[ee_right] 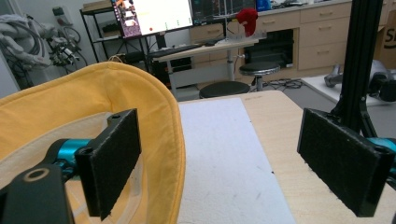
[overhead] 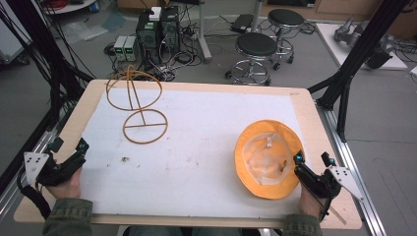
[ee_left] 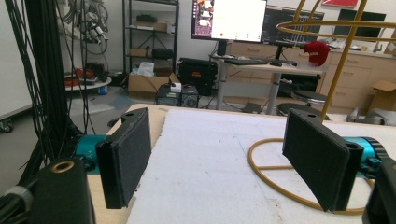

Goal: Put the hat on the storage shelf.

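A wooden bench (overhead: 305,105) carries a white mat (overhead: 206,142) that covers most of its top. On the mat's far left stands a yellow wire stand (overhead: 139,101), a round base ring with an upright rod and a hooped globe on top. On the near right of the mat lies a yellow hat (overhead: 268,158), upside down, its pale lining facing up.

The left gripper (overhead: 69,155) sits at the bench's near left edge, held in a hand, its jaws spread wide and holding nothing. In the left gripper view the stand's base ring (ee_left: 280,184) lies just beyond the right jaw, partly hidden by it, and the rod rises behind that jaw.

The right gripper (overhead: 313,164) is at the near right, just beside the hat, jaws also wide apart and empty. In the right gripper view the hat's brim (ee_right: 175,140) curves between the two jaws: the left jaw is over the hat's inside, the right jaw over bare wood outside it. Whether the left jaw touches the lining cannot be told.

Beyond the bench are two black stools (overhead: 255,46), computer boxes (overhead: 158,29) with tangled cables on the floor, and black frame posts (overhead: 361,46) at the right.
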Demonstrator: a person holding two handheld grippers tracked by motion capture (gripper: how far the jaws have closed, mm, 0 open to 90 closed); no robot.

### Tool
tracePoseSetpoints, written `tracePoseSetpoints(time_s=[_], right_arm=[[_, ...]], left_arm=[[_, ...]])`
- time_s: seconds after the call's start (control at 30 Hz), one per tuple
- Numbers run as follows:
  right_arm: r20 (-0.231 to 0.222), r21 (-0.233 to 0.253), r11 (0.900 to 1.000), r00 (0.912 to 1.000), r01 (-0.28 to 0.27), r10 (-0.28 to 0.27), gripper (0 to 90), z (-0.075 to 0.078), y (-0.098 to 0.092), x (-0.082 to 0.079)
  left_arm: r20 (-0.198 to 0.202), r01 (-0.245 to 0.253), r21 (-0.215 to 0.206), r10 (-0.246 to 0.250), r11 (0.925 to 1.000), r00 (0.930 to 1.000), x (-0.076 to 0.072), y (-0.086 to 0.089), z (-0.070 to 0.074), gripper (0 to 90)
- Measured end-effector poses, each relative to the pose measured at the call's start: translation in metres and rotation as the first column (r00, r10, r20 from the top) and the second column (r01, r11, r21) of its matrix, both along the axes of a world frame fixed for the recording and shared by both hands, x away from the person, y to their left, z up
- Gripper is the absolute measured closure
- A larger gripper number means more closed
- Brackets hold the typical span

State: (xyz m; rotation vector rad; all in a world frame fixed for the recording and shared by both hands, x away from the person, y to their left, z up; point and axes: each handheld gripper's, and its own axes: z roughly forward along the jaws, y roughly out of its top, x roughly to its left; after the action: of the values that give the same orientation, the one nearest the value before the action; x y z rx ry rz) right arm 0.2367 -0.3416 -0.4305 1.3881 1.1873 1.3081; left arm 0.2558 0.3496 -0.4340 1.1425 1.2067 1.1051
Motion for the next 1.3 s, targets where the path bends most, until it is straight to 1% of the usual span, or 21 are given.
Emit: tracePoseSetpoints(time_s=[0.07, 0.2, 0.23, 0.37, 0.53, 0.67, 0.9, 1.07, 1.2, 1.3], right_arm=[[-0.001, 0.007, 1.0, 1.0, 0.001, -0.001, 12.4, -0.0001, 0.0003, 0.0002], [0.002, 0.0, 1.0, 1.0, 0.0, 0.0, 12.4, -0.0002, -0.0005, 0.0], [-0.002, 0.007, 1.0, 1.0, 0.003, -0.003, 12.4, -0.0001, -0.0003, -0.0005], [0.009, 0.011, 1.0, 0.9999, 0.006, -0.006, 12.4, 0.0002, -0.0004, -0.0008], [0.01, 0.006, 1.0, 0.9999, 0.008, -0.008, 12.5, 0.0004, -0.0003, -0.0012], [0.011, 0.016, 1.0, 0.9999, 0.007, -0.007, 12.5, 0.0008, 0.0005, -0.002], [0.014, 0.009, 1.0, 0.9999, 0.0, 0.0, 12.5, 0.0017, 0.0018, -0.0025], [0.028, 0.011, 1.0, 0.9996, -0.005, 0.004, 12.5, 0.0034, 0.0033, -0.0032], [0.037, -0.005, 1.0, 0.9993, -0.01, 0.01, 12.5, 0.0064, 0.0051, -0.0042], [0.044, -0.005, 1.0, 0.9988, -0.02, 0.02, 12.4, 0.0082, 0.0066, -0.0038]], left_arm=[[0.001, 0.0, -0.001, 0.0, 1.0, 1.0, -0.0001, 0.0004, 0.0, 24.0], [-0.002, 0.0, -0.003, 0.0, 1.0, 1.0, 0.0, 0.0005, -0.0001, 24.0], [-0.002, 0.001, -0.003, -0.001, 1.0, 1.0, 0.0001, 0.0006, -0.0002, 24.0], [0.0, 0.0, -0.009, 0.0, 1.0, 1.0, 0.0003, 0.0008, -0.0004, 24.0], [-0.005, -0.001, -0.006, 0.001, 1.0, 1.0, 0.0004, 0.001, -0.0005, 24.0], [-0.006, -0.003, -0.007, 0.003, 1.0, 1.0, 0.0005, 0.0009, -0.0006, 24.0], [-0.006, -0.002, -0.009, 0.002, 1.0, 1.0, 0.0008, 0.001, -0.0009, 24.0], [-0.008, 0.004, -0.011, -0.004, 0.9999, 1.0, 0.0014, 0.0009, -0.0011, 24.0], [-0.008, 0.004, -0.01, -0.004, 0.9999, 1.0, 0.0013, 0.0008, -0.001, 24.0], [-0.008, 0.006, -0.013, -0.006, 0.9999, 1.0, 0.0014, 0.001, -0.0011, 24.0]])
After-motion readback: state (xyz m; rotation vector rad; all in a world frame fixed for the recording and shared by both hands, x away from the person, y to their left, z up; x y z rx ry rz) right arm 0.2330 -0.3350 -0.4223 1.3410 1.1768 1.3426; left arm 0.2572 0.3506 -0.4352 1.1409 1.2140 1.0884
